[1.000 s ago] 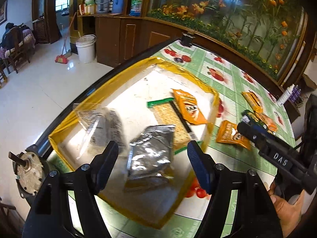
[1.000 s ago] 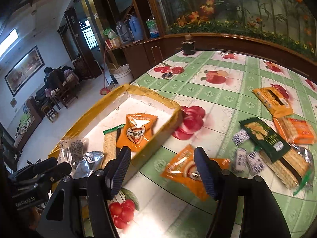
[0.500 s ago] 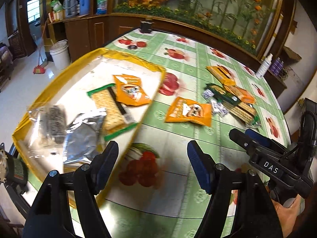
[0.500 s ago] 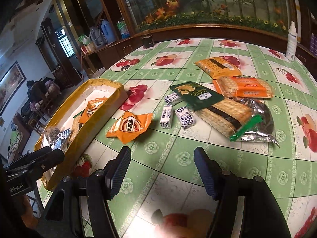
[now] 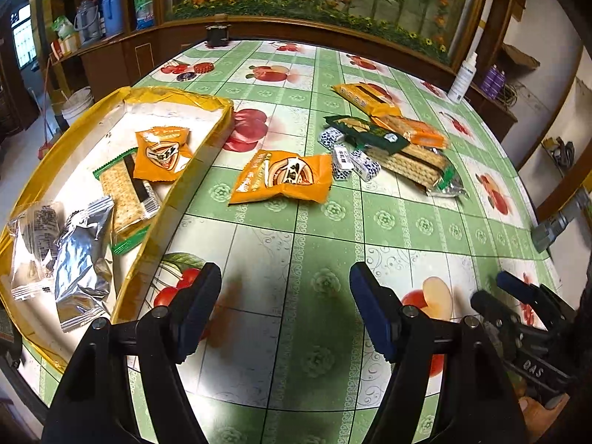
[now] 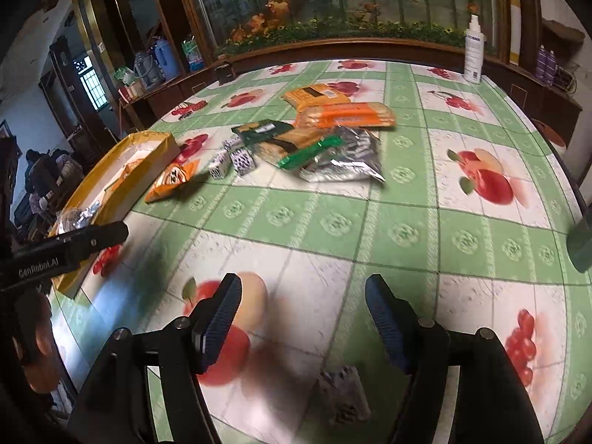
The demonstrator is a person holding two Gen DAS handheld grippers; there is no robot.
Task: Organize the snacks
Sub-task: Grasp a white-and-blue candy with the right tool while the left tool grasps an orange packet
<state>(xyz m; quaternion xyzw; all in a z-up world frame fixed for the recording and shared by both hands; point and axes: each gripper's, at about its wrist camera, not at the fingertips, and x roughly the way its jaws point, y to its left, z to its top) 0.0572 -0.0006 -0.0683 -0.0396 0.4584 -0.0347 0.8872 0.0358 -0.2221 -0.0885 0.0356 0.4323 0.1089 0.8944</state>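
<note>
Both grippers hang over bare green fruit-print tablecloth [image 5: 296, 222] at the near side of the table: the left gripper [image 5: 285, 307] stands with its jaws apart and empty, and the right gripper [image 6: 303, 318], whose jaws have just been opening, also has nothing between them. At the left lies the yellow tray [image 5: 177, 199], holding an orange packet [image 5: 162, 153], a cracker pack [image 5: 125, 192] and two silver packets [image 5: 81, 259]. Farther off on the cloth sit a loose orange snack bag [image 5: 285, 179] just right of the tray, then small blue-white candies [image 5: 347, 157] beside a pile of biscuit packs [image 5: 399, 148].
</note>
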